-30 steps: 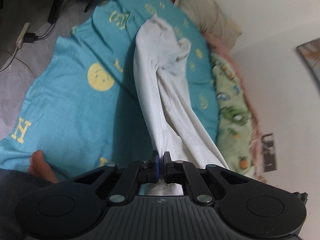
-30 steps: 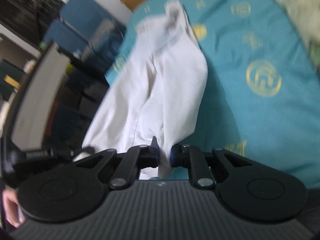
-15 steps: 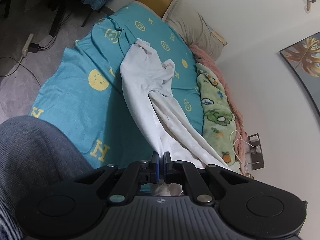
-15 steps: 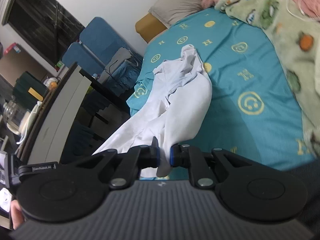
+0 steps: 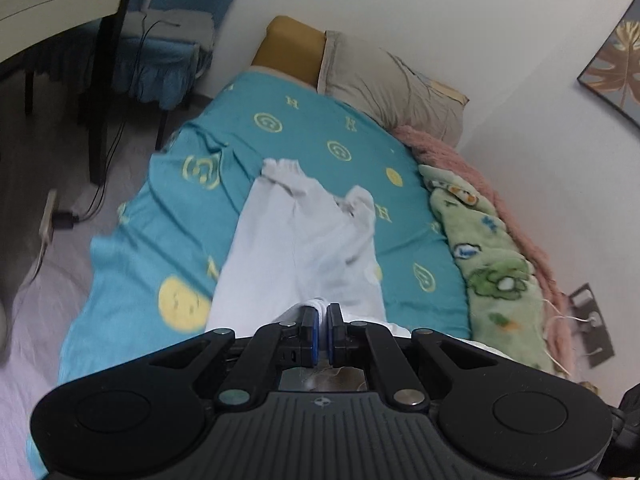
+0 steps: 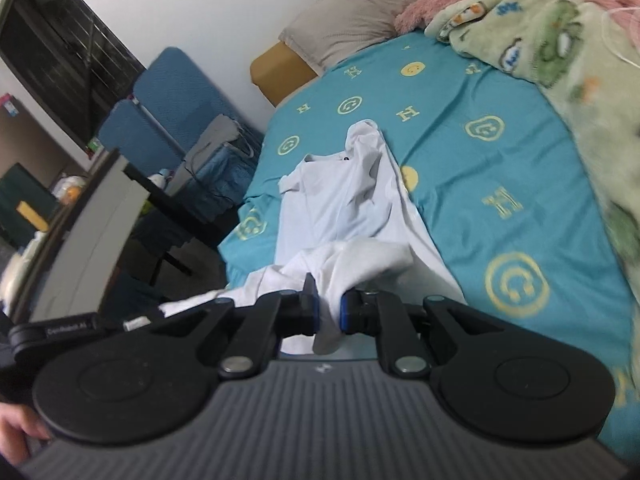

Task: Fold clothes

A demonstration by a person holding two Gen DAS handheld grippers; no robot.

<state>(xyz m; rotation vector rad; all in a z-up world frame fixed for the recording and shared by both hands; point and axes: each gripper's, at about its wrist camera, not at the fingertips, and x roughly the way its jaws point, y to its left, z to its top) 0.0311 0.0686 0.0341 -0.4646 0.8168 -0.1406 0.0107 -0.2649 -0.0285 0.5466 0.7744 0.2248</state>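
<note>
The left gripper (image 5: pixel 320 334) was clamped on a bunched fold of the white shirt (image 5: pixel 304 248), its blue pads nearly meeting with only a sliver of cloth between them. From that grip the shirt ran away up the middle of the bed (image 5: pixel 132 248), over the teal sheet, its far end crumpled short of the grey pillow (image 5: pixel 384 84) at the head edge. The right gripper (image 6: pixel 329 312) likewise pinched a hanging wad of the same shirt (image 6: pixel 344 200), with a tongue of fabric drooping below its jaws. Along the bed's wall-side edge lay the green blanket (image 6: pixel 560 52), well clear of the shirt.

This looked like the spreading step, both near corners held and the garment drawn toward the foot edge before any fold. The next move probably called for pulling the two grips apart to take out the slack, then lowering the hem flat onto the sheet.
</note>
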